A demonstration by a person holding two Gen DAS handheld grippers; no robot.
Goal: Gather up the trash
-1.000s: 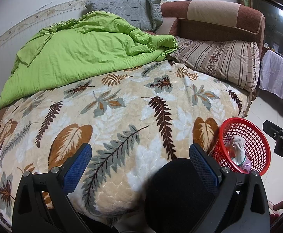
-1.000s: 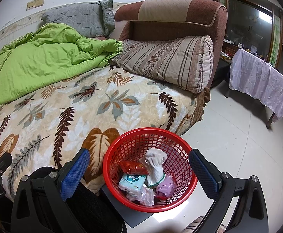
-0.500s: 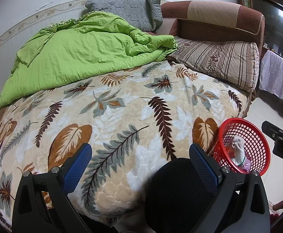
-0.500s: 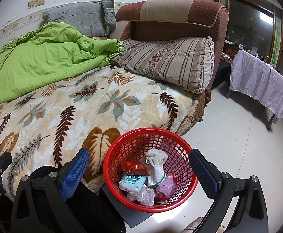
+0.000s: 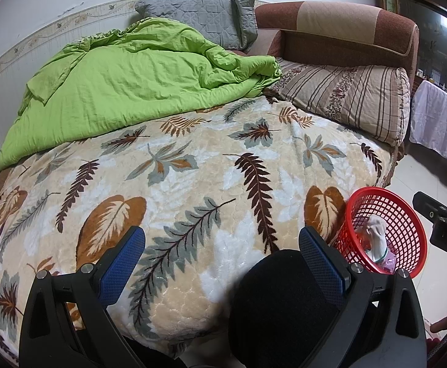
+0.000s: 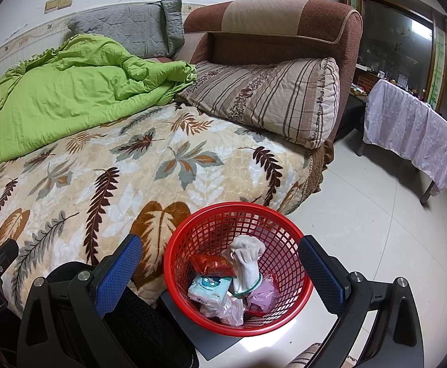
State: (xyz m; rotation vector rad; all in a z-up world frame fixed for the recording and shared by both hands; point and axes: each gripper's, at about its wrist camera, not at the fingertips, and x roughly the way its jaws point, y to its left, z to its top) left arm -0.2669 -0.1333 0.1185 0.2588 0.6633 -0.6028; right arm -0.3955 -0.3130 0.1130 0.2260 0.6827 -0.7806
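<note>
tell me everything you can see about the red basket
The red basket is round, of open plastic mesh with a solid rim, and stands upright on the pale floor at the corner of the bed, against the leaf blanket. A grey mat lies partly under it. Inside are a white glove, a red packet, a blue tissue pack and pink bags. The open right gripper hovers above without touching it.

Even, soft indoor light, sharp focus, floor glare, strong fisheye bending and dark vignetted corners.
</note>
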